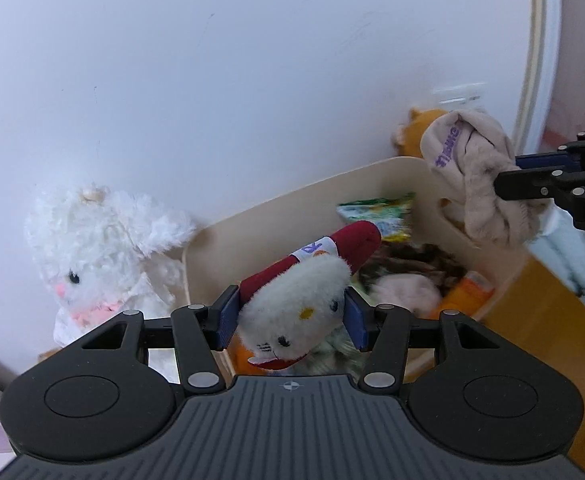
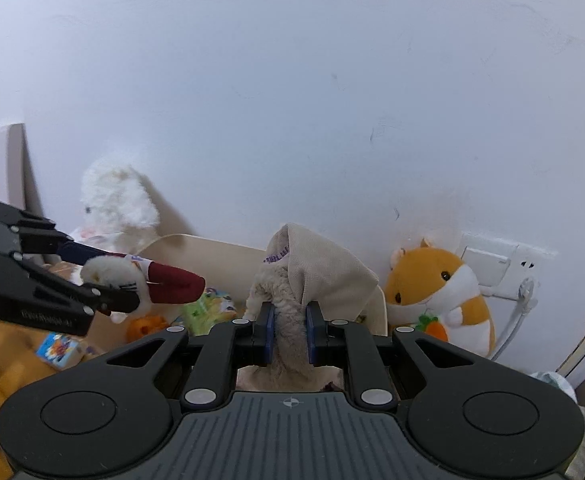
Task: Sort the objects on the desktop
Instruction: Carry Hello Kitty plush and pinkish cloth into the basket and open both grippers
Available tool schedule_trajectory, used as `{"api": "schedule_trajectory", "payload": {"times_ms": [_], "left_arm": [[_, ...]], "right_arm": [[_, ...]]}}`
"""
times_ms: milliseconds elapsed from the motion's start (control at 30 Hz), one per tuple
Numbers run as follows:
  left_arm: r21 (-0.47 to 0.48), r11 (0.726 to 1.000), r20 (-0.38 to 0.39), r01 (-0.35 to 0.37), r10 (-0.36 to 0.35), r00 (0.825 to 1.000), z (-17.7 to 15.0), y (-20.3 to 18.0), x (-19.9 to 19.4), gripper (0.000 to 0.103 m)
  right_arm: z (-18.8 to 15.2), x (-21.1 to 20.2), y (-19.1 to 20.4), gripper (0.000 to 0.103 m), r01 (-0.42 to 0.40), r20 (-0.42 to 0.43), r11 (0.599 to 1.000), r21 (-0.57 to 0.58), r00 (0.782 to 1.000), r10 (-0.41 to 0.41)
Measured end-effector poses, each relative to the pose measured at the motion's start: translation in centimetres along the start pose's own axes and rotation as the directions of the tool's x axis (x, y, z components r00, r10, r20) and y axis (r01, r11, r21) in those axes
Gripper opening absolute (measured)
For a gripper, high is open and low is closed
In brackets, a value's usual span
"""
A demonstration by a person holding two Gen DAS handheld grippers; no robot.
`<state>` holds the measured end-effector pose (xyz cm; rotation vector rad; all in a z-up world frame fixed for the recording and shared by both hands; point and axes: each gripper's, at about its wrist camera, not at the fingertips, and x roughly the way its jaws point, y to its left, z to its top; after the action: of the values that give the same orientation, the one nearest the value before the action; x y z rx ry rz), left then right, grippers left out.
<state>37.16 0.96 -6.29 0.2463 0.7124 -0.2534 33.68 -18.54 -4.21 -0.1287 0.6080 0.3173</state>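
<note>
Cream bin (image 1: pixel 292 200): left gripper (image 1: pixel 290 322) pinching one cat plush (image 1: pixel 296 300), right gripper (image 2: pixel 288 332) clamping one beige sock-plush (image 2: pixel 312 272).

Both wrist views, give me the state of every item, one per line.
Left tool: shut on cat plush, held over bin.
Right tool: shut on beige plush, lifted.
Bin: open, holding snacks and toys.
White bunny: upright beside bin.
Hamster: upright against wall.

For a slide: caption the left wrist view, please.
Left gripper clamps a white cat plush above the beige bin; right gripper holds a beige plush.
</note>
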Motion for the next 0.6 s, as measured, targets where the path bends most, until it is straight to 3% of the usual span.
{"api": "schedule_trajectory", "payload": {"times_ms": [267, 400, 433, 467, 533, 600], "left_arm": [[-0.01, 1.0, -0.063, -0.022, 0.021, 0.998, -0.6, -0.6, 3.6, 0.056], [-0.022, 1.0, -0.107, 0.013, -0.015, 0.994, -1.3, -0.6, 4.3, 0.062], [-0.02, 1.0, -0.106, 0.021, -0.023, 0.994, -1.5, -0.6, 4.3, 0.065], [-0.018, 1.0, -0.103, 0.024, -0.026, 0.994, -1.7, -0.7, 4.3, 0.067], [-0.017, 1.0, -0.092, 0.02, -0.022, 0.995, -1.9, -0.8, 4.2, 0.077], [-0.019, 1.0, -0.083, 0.019, -0.02, 0.996, -1.9, -0.9, 3.9, 0.078]], "right_arm": [[-1.5, 5.2, 1.0, 0.015, 0.036, -0.127, 0.999, -0.036, 0.991, -0.04], [-2.8, 6.4, 0.9, 0.019, 0.057, -0.185, 0.998, 0.006, 0.981, -0.055], [-3.0, 6.4, 0.9, 0.031, 0.058, -0.191, 0.998, 0.025, 0.98, -0.052], [-3.2, 6.4, 0.8, 0.035, 0.055, -0.19, 0.998, 0.044, 0.981, -0.046], [-3.5, 6.1, 0.6, 0.068, 0.063, -0.185, 0.996, 0.066, 0.982, -0.05], [-3.5, 5.7, 0.6, 0.079, 0.065, -0.169, 0.995, 0.076, 0.984, -0.052]]}}
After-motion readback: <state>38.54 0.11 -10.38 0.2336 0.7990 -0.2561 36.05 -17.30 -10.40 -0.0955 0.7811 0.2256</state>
